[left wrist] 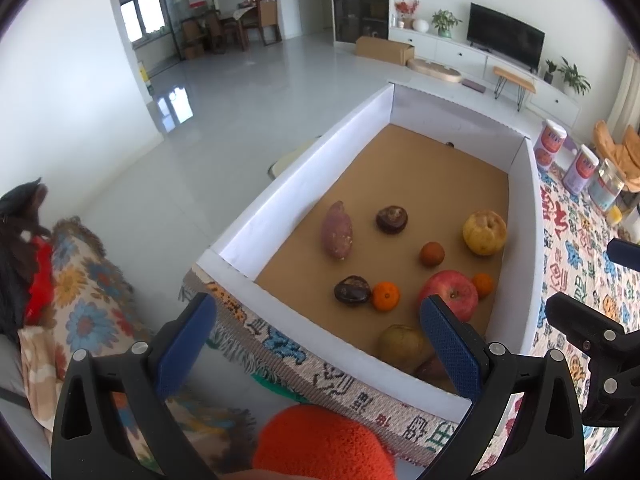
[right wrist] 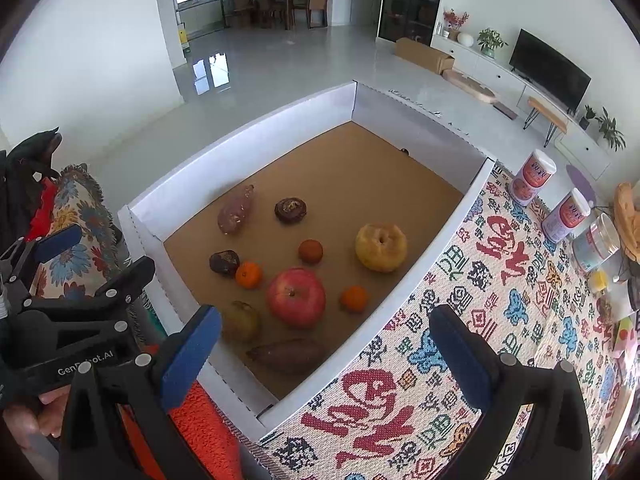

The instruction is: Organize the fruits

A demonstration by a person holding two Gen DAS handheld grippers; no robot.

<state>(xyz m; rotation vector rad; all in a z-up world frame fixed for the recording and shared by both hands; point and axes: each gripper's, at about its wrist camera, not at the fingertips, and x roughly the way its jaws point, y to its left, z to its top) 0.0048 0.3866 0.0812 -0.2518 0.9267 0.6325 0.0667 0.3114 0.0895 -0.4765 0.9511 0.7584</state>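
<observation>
Both ribbed blue-padded grippers, left gripper (left wrist: 316,336) and right gripper (right wrist: 326,344), gape over the cardboard-floored box (right wrist: 244,140).

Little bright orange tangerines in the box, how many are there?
2. One tangerine sits touching a dark wrinkled fruit, left of the red apple. The other tangerine sits right of the apple. The box wall may hide more.
</observation>
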